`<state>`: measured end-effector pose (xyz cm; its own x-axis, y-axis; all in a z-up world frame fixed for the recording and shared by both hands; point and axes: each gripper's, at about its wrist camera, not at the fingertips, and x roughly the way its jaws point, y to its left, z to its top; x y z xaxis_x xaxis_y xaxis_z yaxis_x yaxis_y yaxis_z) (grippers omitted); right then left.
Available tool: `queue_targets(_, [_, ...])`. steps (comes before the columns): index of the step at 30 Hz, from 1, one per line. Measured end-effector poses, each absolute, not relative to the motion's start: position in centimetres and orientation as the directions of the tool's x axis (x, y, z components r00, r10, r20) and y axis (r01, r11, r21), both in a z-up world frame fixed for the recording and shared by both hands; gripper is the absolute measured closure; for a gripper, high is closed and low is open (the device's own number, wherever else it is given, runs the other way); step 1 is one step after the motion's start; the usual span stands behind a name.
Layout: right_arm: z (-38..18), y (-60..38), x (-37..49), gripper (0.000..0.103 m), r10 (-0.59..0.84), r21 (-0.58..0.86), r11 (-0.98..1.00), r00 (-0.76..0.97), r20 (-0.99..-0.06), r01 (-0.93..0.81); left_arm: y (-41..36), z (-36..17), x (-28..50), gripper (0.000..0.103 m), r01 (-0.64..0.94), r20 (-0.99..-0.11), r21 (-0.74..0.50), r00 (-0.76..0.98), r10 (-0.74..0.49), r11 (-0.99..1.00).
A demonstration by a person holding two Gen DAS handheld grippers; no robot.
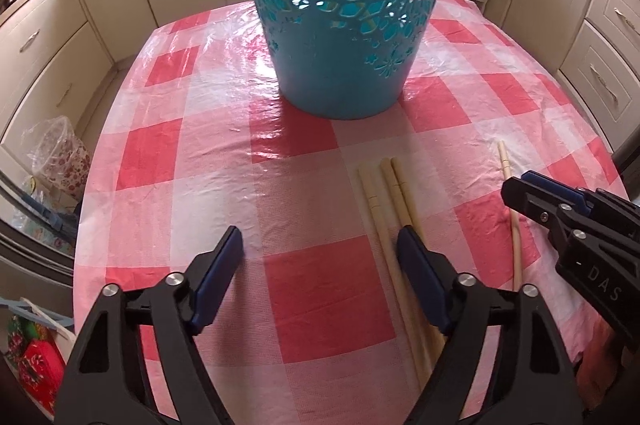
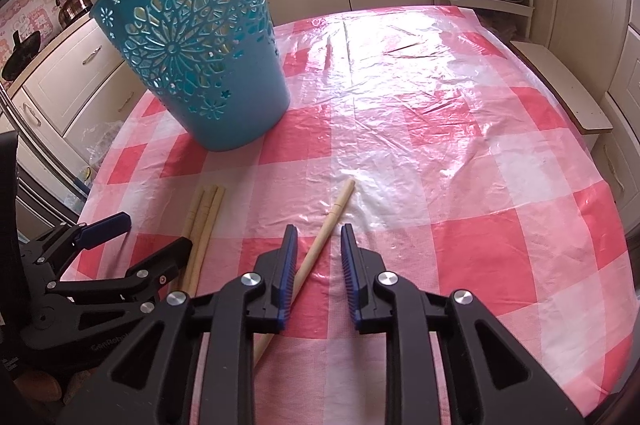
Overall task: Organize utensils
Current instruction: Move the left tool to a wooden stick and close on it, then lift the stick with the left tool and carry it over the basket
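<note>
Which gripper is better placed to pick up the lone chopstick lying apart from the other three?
Right. The right gripper is open over the single chopstick, its shaft between the fingers. The left gripper sits by the three chopsticks instead.

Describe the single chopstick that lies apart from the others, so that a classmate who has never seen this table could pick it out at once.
Find the teal cut-out basket on the red-checked tablecloth. Nearer the camera lie three chopsticks side by side. The lone chopstick lies to their right, slanted, running in between the open fingers of the right gripper; it alone touches no other chopstick.
</note>
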<state>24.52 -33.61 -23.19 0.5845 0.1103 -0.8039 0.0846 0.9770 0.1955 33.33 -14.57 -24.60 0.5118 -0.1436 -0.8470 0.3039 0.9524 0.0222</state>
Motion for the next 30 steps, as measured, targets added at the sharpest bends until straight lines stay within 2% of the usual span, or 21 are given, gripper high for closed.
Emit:
queue_targets(2, [-23.2, -33.7, 24.6, 0.08, 0.109, 0.196, 0.977, 0.586, -0.803, 0.087, -15.0, -24.5, 33.2, 0.05, 0.356, -0.839, 0.02, 0.514, -0.178, 0.934])
queue_targets(4, [-23.2, -33.6, 24.7, 0.08, 0.102, 0.188, 0.978, 0.589, -0.802, 0.086, -15.4, -24.3, 33.2, 0.062, 0.425, -0.838, 0.012, 0.498, -0.223, 0.905])
queue_targets(6, [-23.2, -33.5, 24.8, 0.08, 0.095, 0.181, 0.98, 0.592, -0.8, 0.087, -15.6, -24.2, 33.4, 0.068, 0.487, -0.84, 0.009, 0.477, -0.257, 0.873])
queue_targets(11, [-23.3, -33.2, 25.4, 0.084, 0.095, 0.169, 0.983, 0.592, -0.801, 0.071, -14.8, -23.9, 34.8, 0.095, 0.603, -0.854, -0.034, 0.397, -0.337, 0.797])
queue_targets(13, [-23.3, -33.1, 25.7, 0.087, 0.103, 0.173, 0.983, 0.587, -0.803, 0.065, -14.4, -23.8, 35.3, 0.097, 0.637, -0.861, -0.034, 0.372, -0.346, 0.77])
queue_targets(17, [-23.3, -33.1, 25.9, 0.087, 0.104, 0.181, 0.981, 0.589, -0.802, 0.073, -13.6, -23.7, 35.4, 0.097, 0.625, -0.877, 0.023, 0.388, -0.285, 0.78])
queue_targets(18, [-23.3, -33.1, 25.9, 0.087, 0.103, 0.179, 0.981, 0.589, -0.801, 0.073, -13.3, -23.8, 35.5, 0.096, 0.61, -0.878, 0.017, 0.389, -0.28, 0.792])
queue_targets(20, [-23.3, -33.1, 25.9, 0.087, 0.101, 0.178, 0.981, 0.591, -0.8, 0.073, -13.2, -23.9, 35.6, 0.084, 0.575, -0.876, 0.032, 0.409, -0.254, 0.817])
queue_targets(24, [-23.4, -33.1, 25.8, 0.087, 0.093, 0.166, 0.984, 0.597, -0.797, 0.068, -13.8, -24.0, 35.4, 0.082, 0.536, -0.87, 0.086, 0.451, -0.198, 0.84])
queue_targets(25, [-23.3, -32.9, 25.6, 0.087, 0.087, 0.157, 0.986, 0.598, -0.796, 0.065, -14.2, -24.0, 35.2, 0.085, 0.535, -0.867, 0.112, 0.464, -0.18, 0.837])
queue_targets(26, [-23.3, -32.8, 25.6, 0.087, 0.081, 0.147, 0.987, 0.6, -0.795, 0.062, -14.7, -24.0, 35.0, 0.096, 0.544, -0.865, 0.13, 0.47, -0.173, 0.829])
queue_targets(30, [-23.4, -32.7, 25.5, 0.087, 0.078, 0.145, 0.987, 0.609, -0.789, 0.063, -15.8, -24.0, 34.3, 0.098, 0.537, -0.855, 0.183, 0.5, -0.136, 0.824])
